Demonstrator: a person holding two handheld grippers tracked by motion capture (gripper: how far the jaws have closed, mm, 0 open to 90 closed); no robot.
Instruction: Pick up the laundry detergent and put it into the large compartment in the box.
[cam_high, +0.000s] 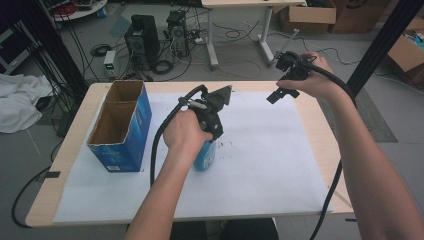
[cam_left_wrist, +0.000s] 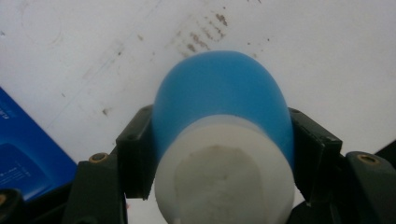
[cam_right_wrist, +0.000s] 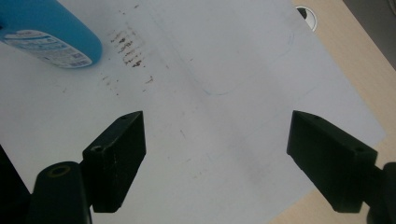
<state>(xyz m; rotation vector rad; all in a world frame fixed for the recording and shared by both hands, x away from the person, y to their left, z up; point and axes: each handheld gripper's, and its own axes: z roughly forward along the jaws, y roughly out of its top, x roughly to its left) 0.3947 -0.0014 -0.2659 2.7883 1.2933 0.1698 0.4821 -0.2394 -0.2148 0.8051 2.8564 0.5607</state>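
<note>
1. Blue bottle (cam_left_wrist: 219, 107) with a white cap (cam_left_wrist: 224, 172) stands on the white paper sheet (cam_high: 260, 150) near the table's middle, in the high view just below the left hand (cam_high: 186, 131).
2. In the left gripper view the camera looks down along the bottle, with the cap nearest the lens and the blue body beyond it.
3. Left gripper (cam_left_wrist: 219, 154) pinches the bottle: one black jaw presses its blue side at nine o'clock and the other at three o'clock, just below the cap.
4. No gap shows between either jaw pad and the plastic.
5. Right gripper (cam_right_wrist: 217, 158) has its jaws spread wide, with bare paper between them and nothing touching them.
6. In the high view the right hand (cam_high: 312, 75) holds its tool above the far right part of the table, at about two o'clock from the bottle and well apart from it.
7. From the right gripper view the bottle's lower body with its printed label (cam_right_wrist: 51, 35) sits at about eleven o'clock, far from the jaws.
8. Brown smudges (cam_right_wrist: 128, 49) mark the paper just beside the bottle.
9. An open blue cardboard box (cam_high: 122, 127) stands at about nine o'clock from the bottle, near it but not touching, with two compartments showing brown inside.
10. A corner of that box appears at the lower left of the left gripper view.
11. Wooden table (cam_high: 75, 125) edges show around the paper sheet.
</note>
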